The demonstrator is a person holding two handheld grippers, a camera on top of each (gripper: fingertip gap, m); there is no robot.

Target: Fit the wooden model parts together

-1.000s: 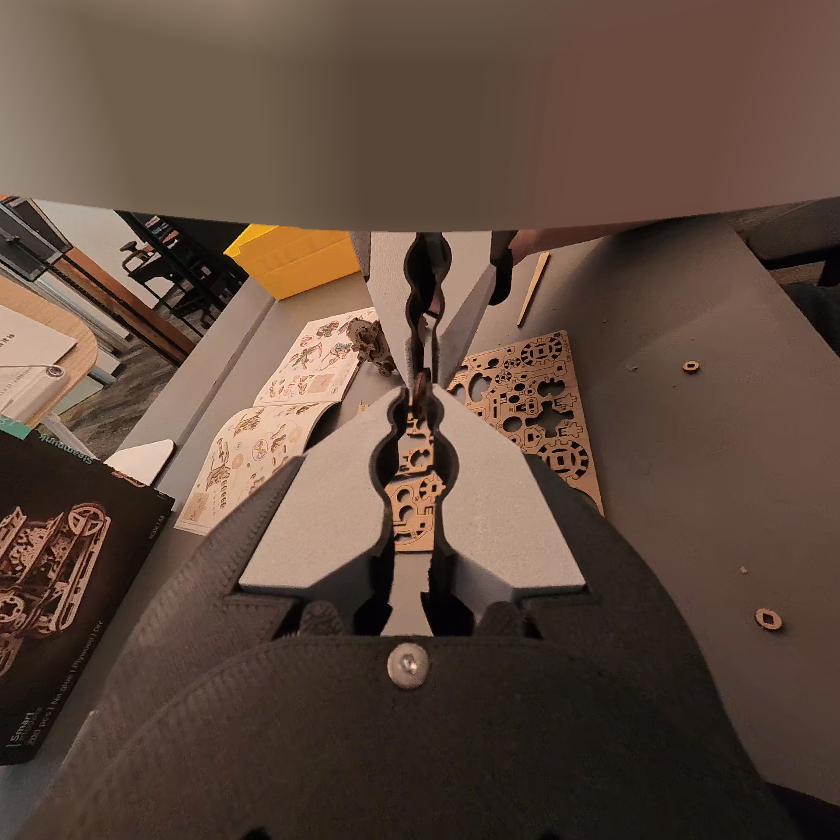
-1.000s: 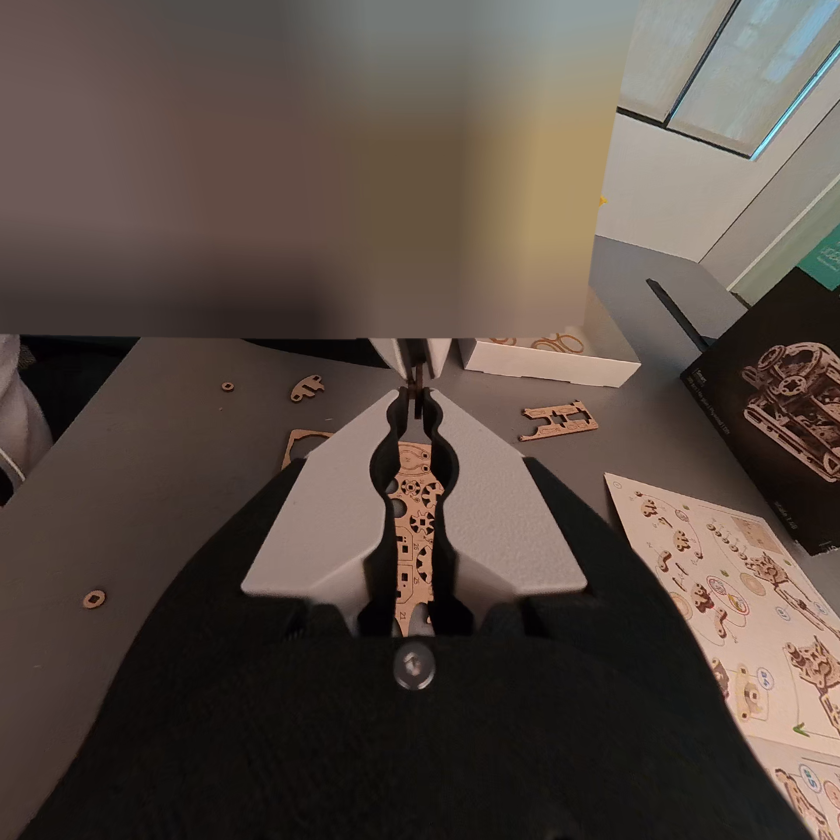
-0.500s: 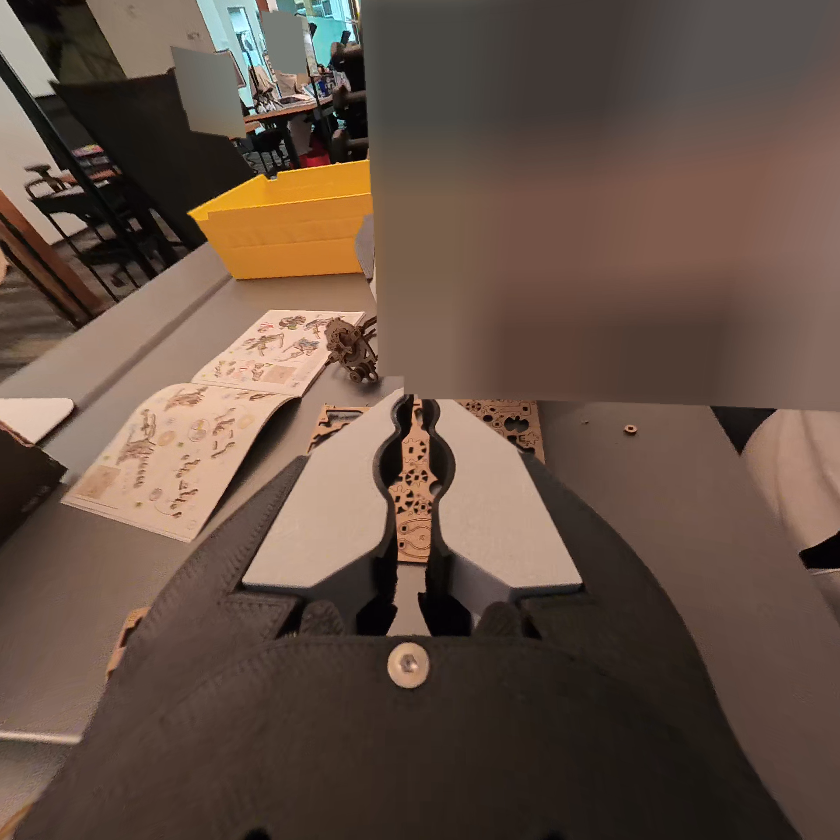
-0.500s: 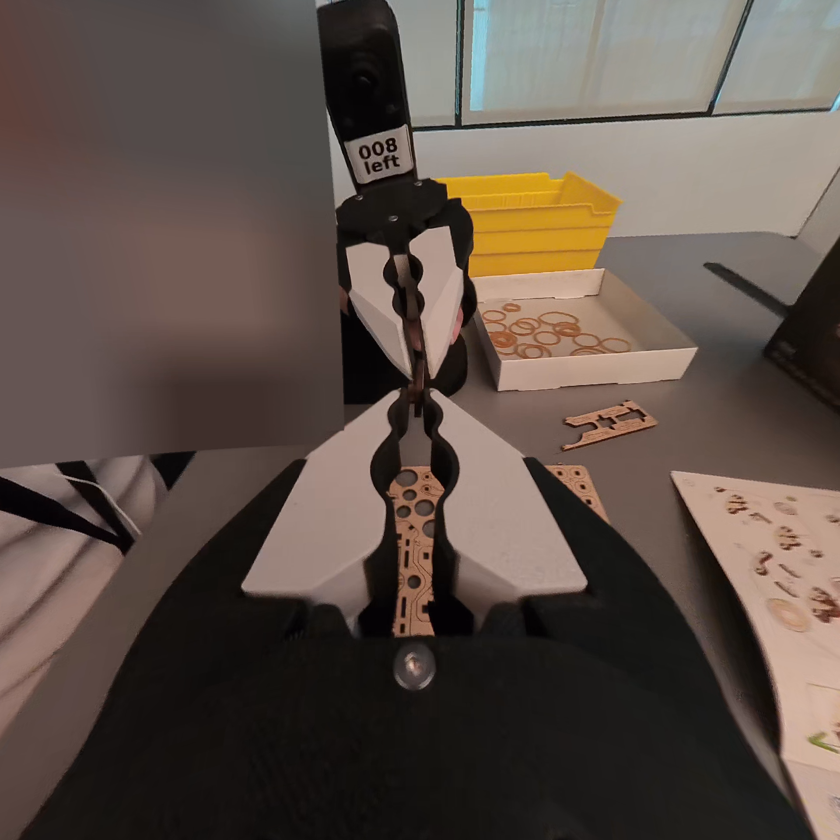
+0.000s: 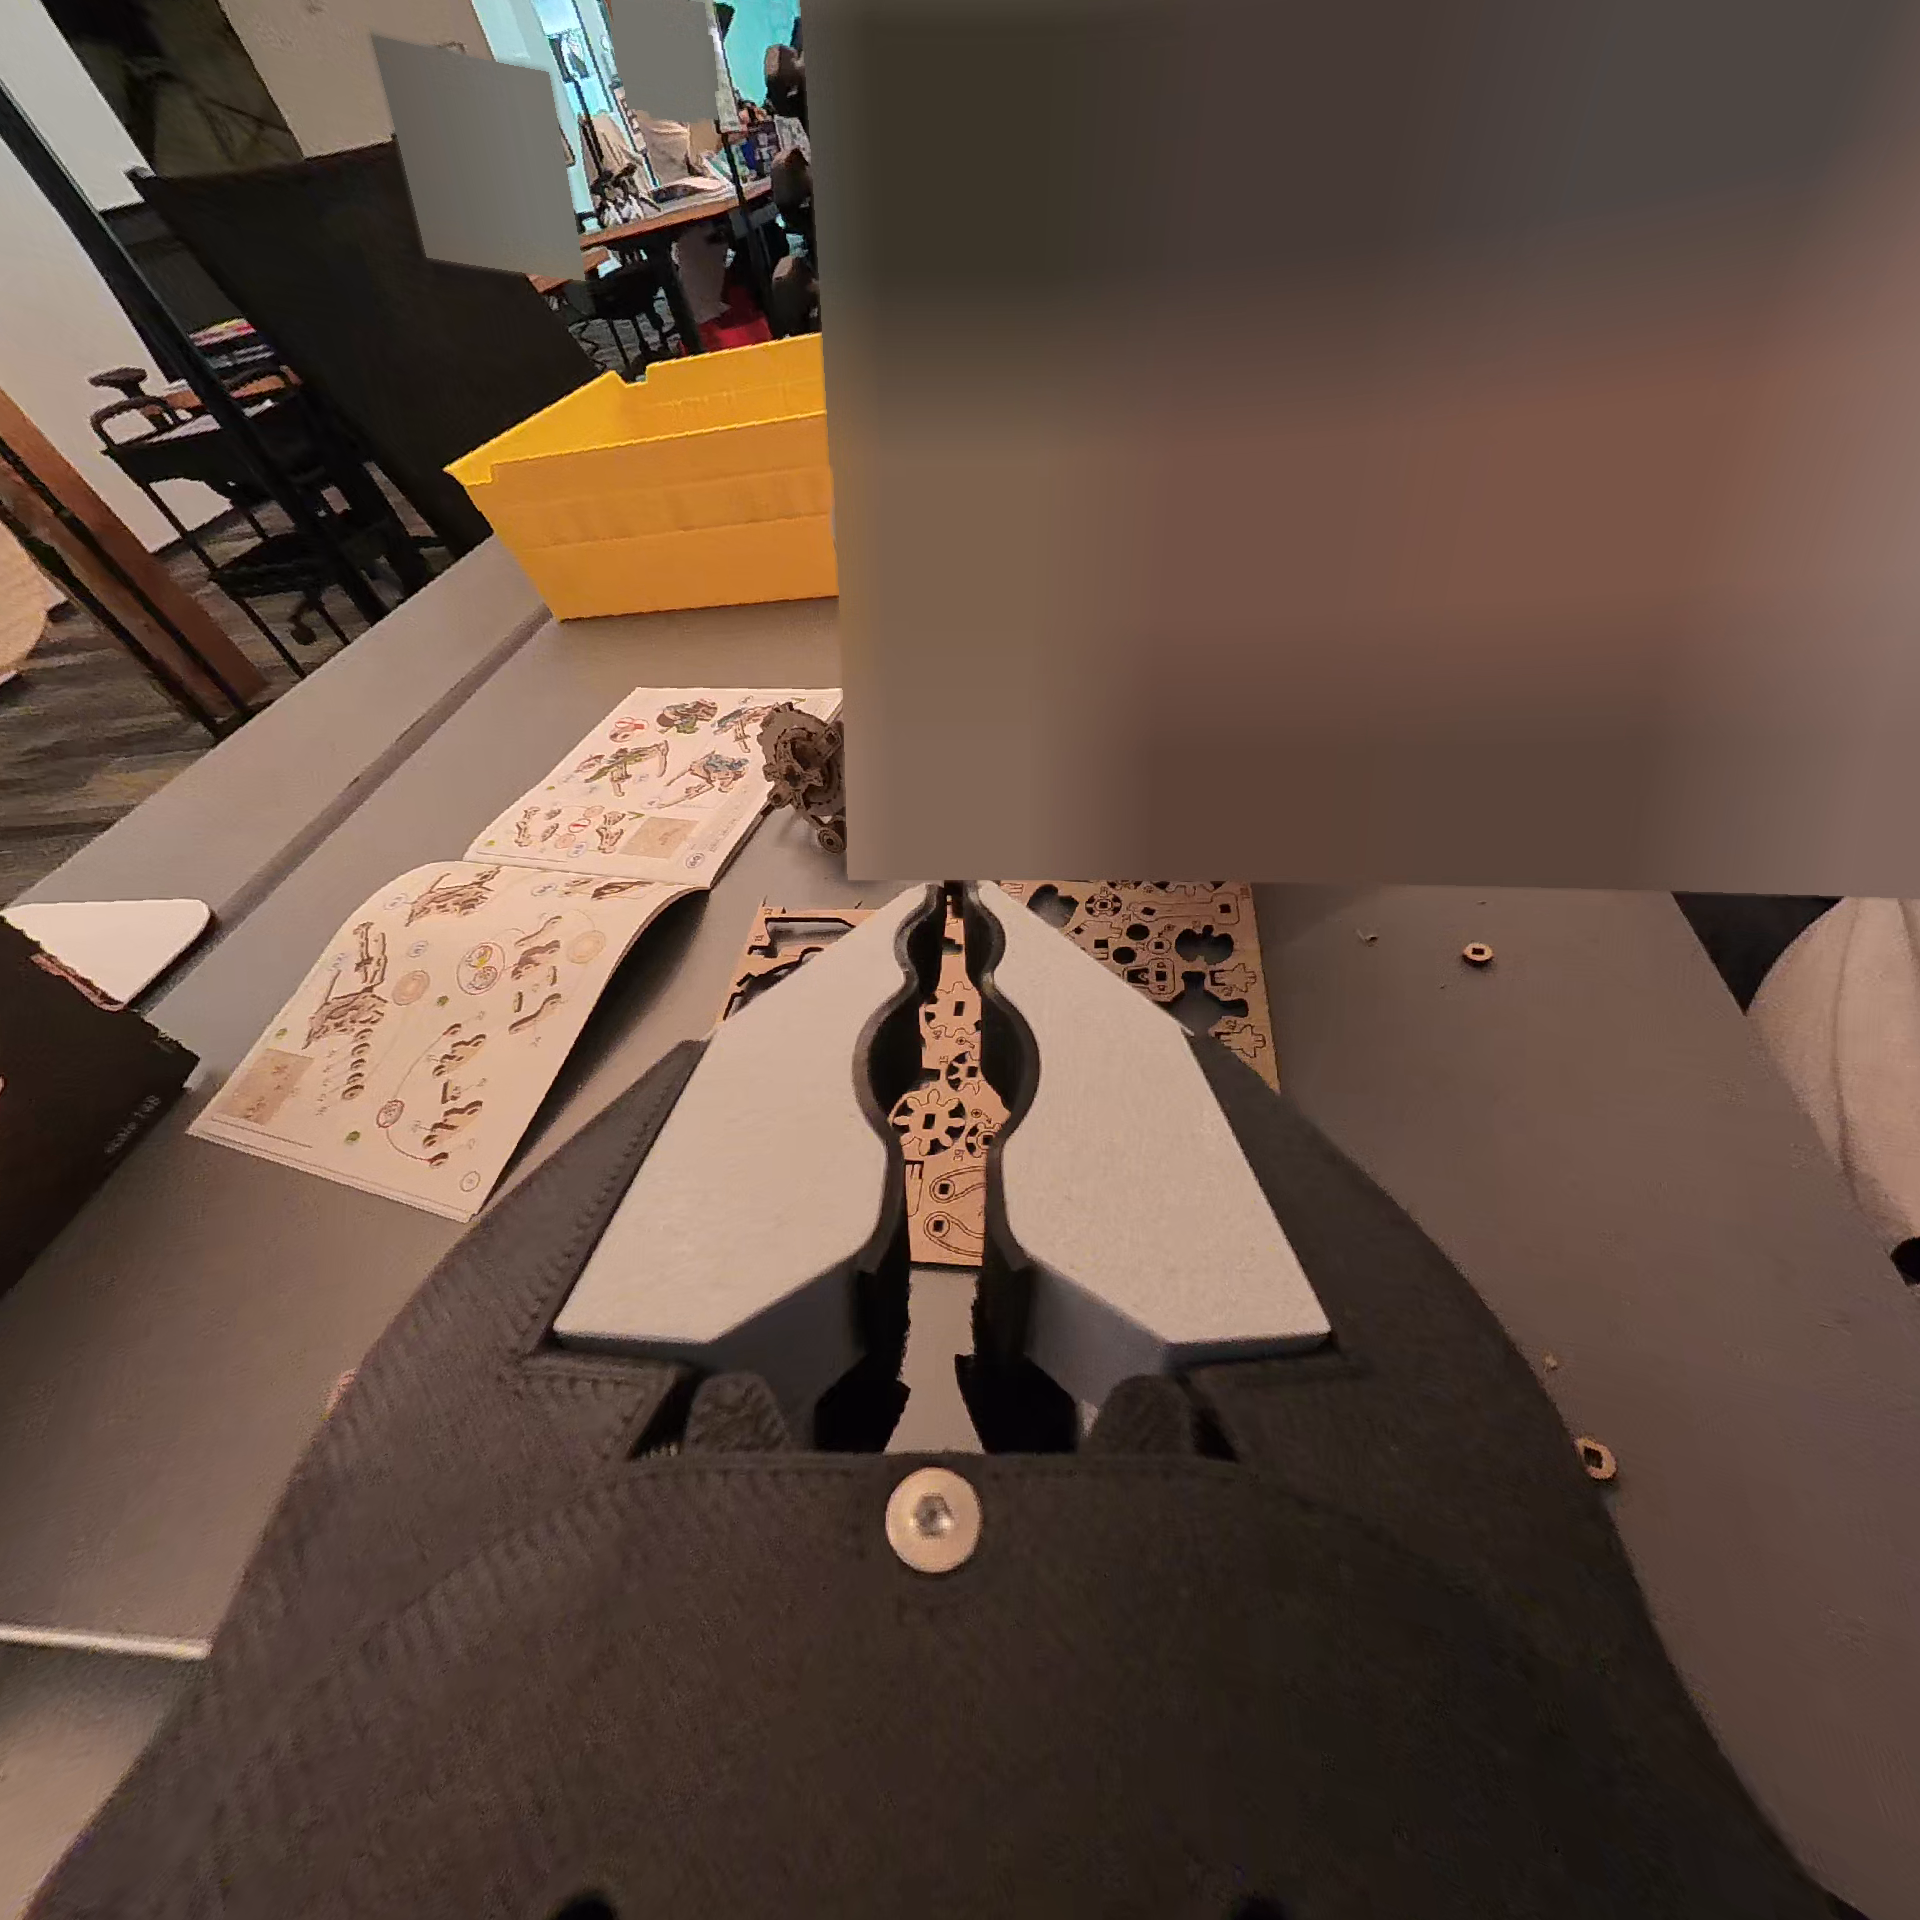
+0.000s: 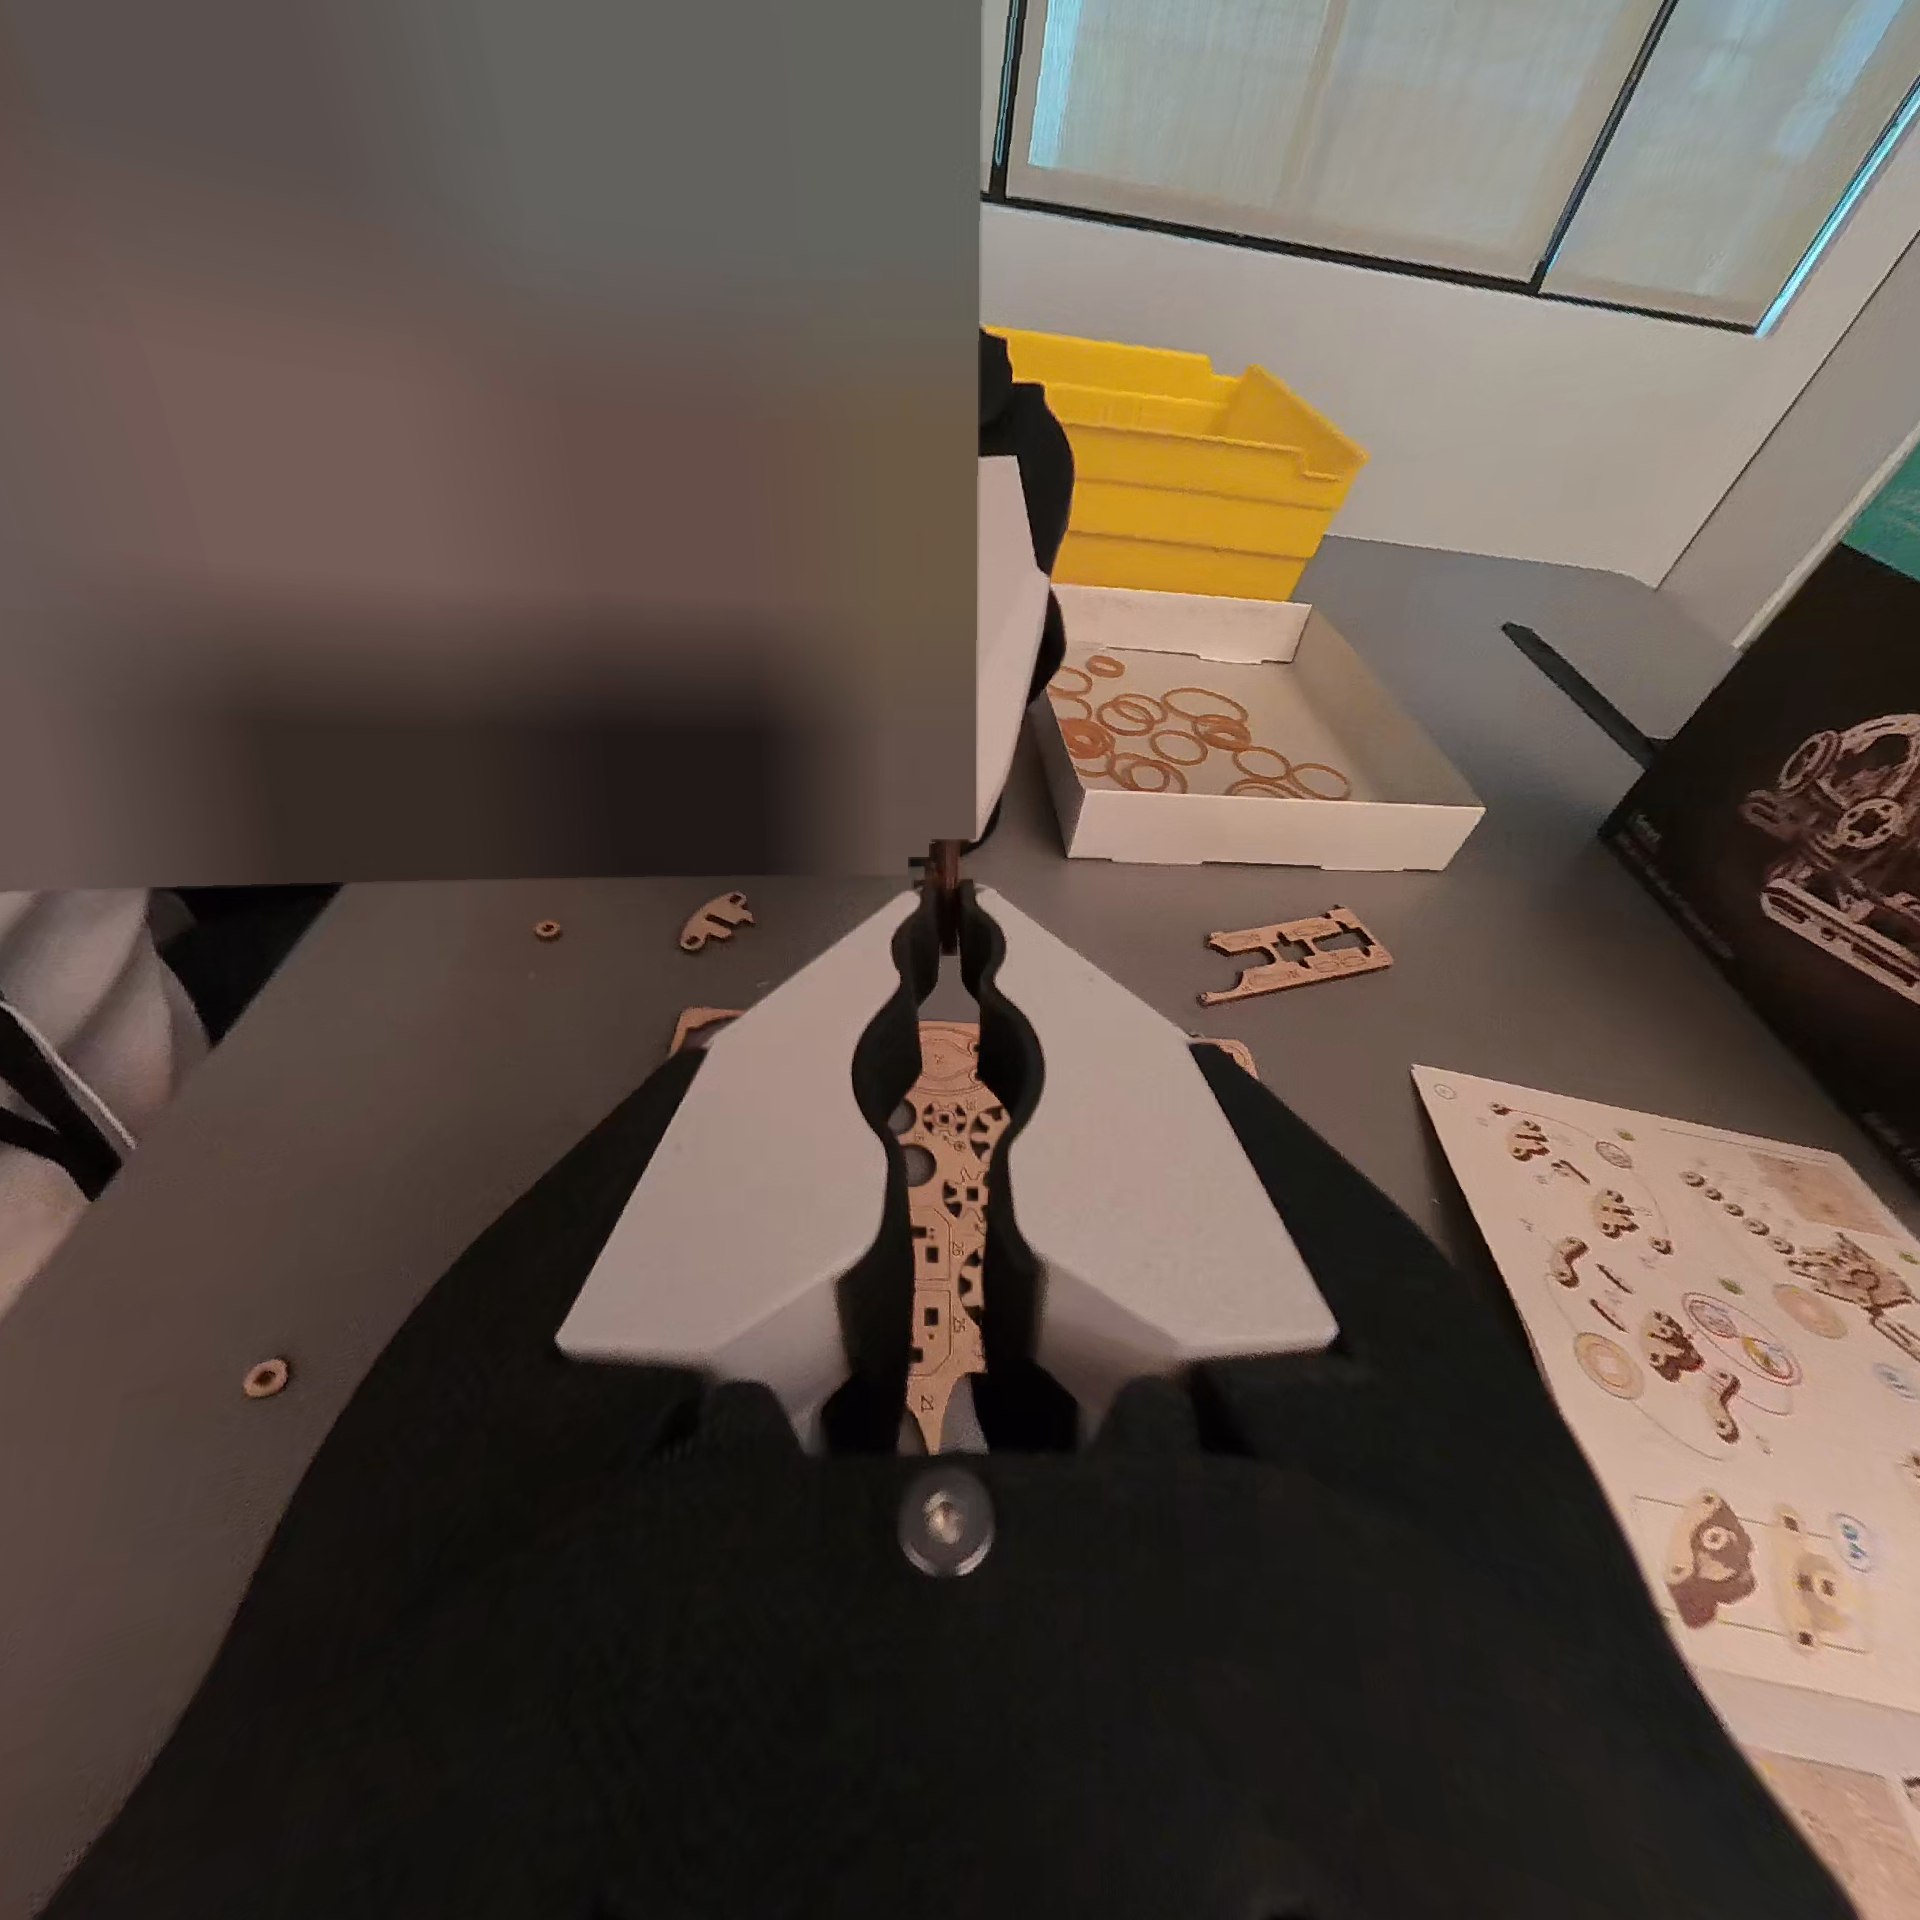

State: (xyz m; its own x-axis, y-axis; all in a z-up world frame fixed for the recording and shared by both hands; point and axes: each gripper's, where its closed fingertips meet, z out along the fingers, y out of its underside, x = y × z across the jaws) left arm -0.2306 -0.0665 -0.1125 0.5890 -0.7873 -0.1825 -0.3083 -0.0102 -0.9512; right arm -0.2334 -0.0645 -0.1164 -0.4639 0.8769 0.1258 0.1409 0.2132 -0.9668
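Part [image 6: 943,902] small, dark brown, thin, maybe toothed, pinched in right tongs [image 6: 943,914]

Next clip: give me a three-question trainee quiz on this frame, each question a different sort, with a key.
1. True or false: the right gripper is shut on a small dark wooden part.
2. Multiple choice: the white tray by the yellow bins holds: A) screws B) thin tan rings C) gears.
3. Fill in: beneath the left gripper, flat on the grey table, lies a laser-cut wooden ____.

Key: 1 true; 2 B; 3 sheet.
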